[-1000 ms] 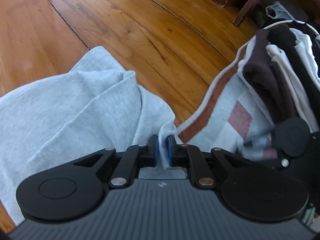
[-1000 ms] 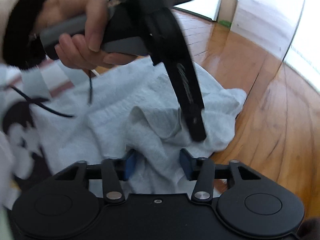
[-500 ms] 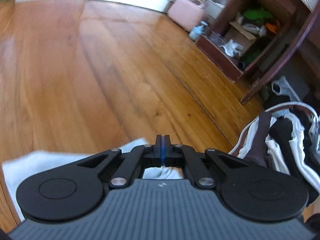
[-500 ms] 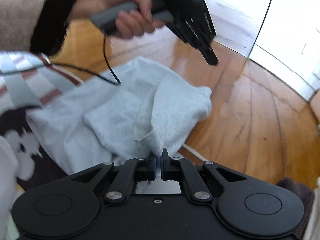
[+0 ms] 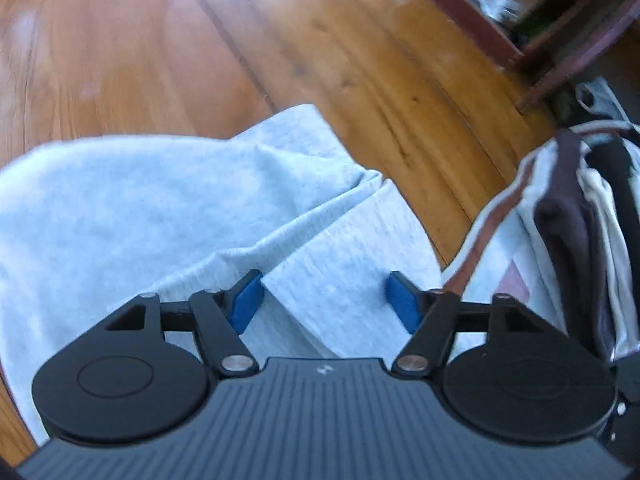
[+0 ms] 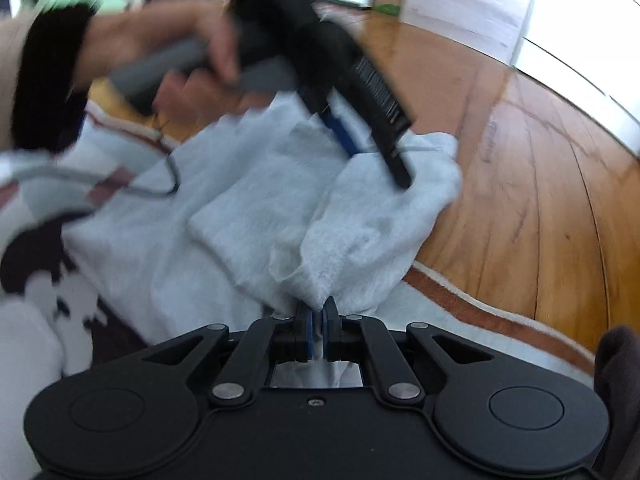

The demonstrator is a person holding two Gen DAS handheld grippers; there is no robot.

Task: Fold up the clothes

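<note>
Grey garment (image 5: 168,216) lies rumpled on the striped rug (image 6: 472,300), partly over the wood floor (image 5: 280,40). My right gripper (image 6: 319,322) is clenched on a bunched edge of it, cloth pinched btw the blue pads and pulled up into a peak at the near side. Left gripper (image 5: 326,300) is released, jaws wide apart, hovering over a flat fold of the garment w/ nothing btw the pads (image 5: 248,300). Right view shows what left view can't: the left hand (image 6: 180,44) on the grey handle, black cuff at the wrist, and the left gripper's body tilted down over the far end of the cloth. Left view alone shows the clothes pile (image 5: 580,208) at right, dark brown and cream pieces heaped together; whether a basket holds them I can't tell. Beyond it, a dark wooden shelf unit (image 5: 500,28) with blurred clutter inside, contents unreadable.
</note>
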